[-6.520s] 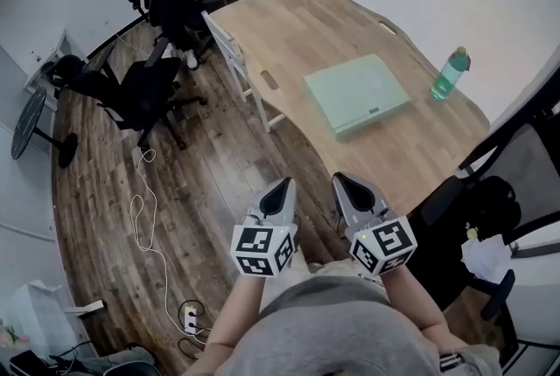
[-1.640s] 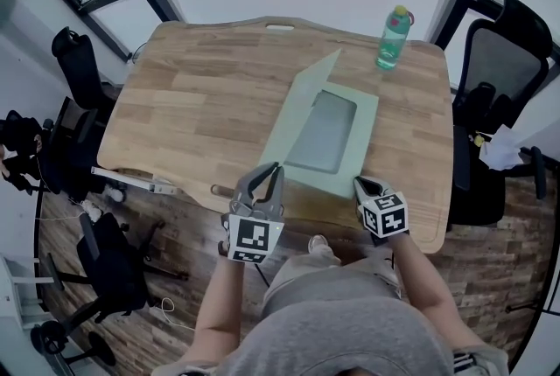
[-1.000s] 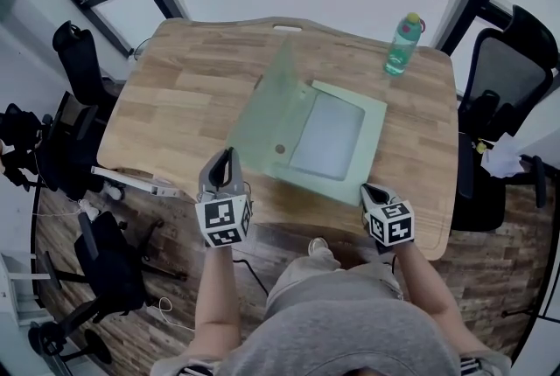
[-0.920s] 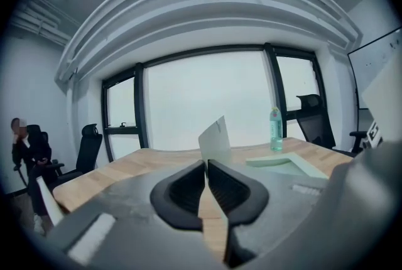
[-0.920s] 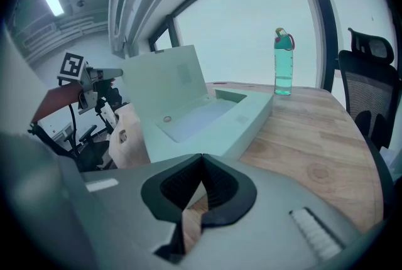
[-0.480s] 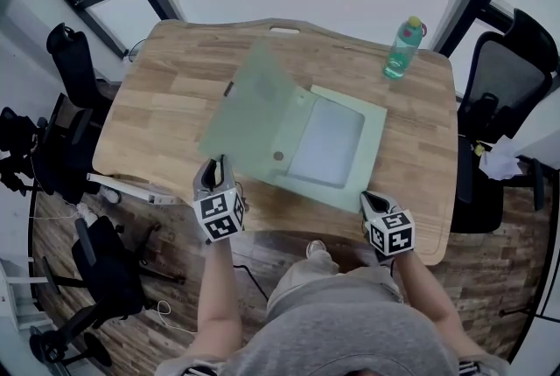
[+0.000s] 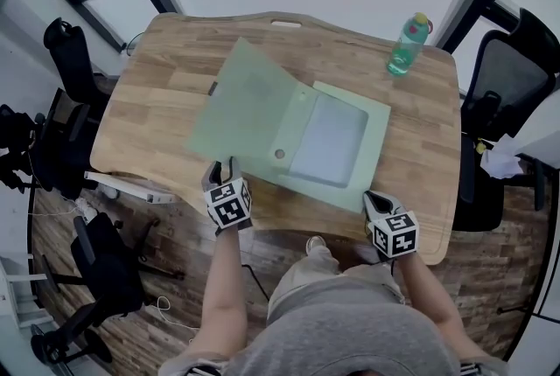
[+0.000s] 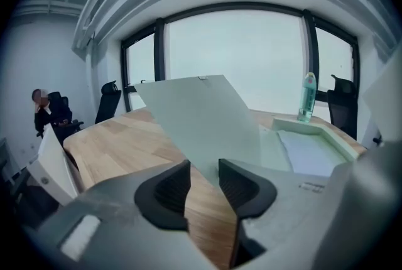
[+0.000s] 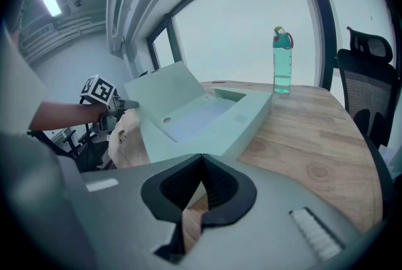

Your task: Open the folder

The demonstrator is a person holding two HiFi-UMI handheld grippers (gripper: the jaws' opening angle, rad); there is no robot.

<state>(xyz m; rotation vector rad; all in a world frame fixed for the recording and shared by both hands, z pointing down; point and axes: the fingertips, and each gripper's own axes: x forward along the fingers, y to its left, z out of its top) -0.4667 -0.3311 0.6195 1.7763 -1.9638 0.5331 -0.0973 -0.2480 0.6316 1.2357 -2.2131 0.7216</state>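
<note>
Left gripper view: my left gripper jaws have just been opening, folder cover loose between them; I'd back off so it drops flat. Jaws on my right gripper are closed, empty.

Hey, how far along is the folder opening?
Mostly done: the cover is swung left, baring the sheet inside. In hand: the left gripper has just been opening its jaws, pads off the cover's edge. Left: the cover is tilted up, not yet flat on the table.
</note>
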